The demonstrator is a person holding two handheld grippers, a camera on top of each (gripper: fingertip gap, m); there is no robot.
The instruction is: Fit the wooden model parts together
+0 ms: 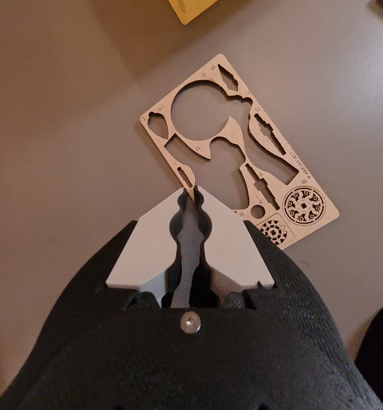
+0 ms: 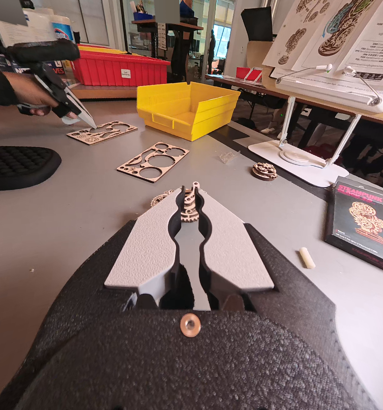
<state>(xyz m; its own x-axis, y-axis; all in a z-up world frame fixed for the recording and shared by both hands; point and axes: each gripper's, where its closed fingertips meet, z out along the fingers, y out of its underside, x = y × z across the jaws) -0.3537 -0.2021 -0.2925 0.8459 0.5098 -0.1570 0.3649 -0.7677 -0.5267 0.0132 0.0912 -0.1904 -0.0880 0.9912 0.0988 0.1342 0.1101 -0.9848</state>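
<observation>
Gears [image 2: 188, 208] stand upright between your right gripper [image 2: 189, 190] pads, which pinch them, a curved arm poking up and away. Your left gripper [image 1: 190, 191] has closed on the thin corner strip of a punched wooden sheet [image 1: 237, 153] lying flat, long axis running near-right to far-left. Farther on the grey table [image 2: 275, 221]: a second sheet [image 2: 153, 162], a yellow bin [image 2: 186, 111], then a red bin [image 2: 119, 68].

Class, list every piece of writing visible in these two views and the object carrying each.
Wording not quoted; bearers only.
Wooden sheet: small engraved marks beside cutouts.
Black box: pink heading, tiny print.
Red bin: white sticker.
Instruction pages: print too small.
White tub: blue label.
</observation>
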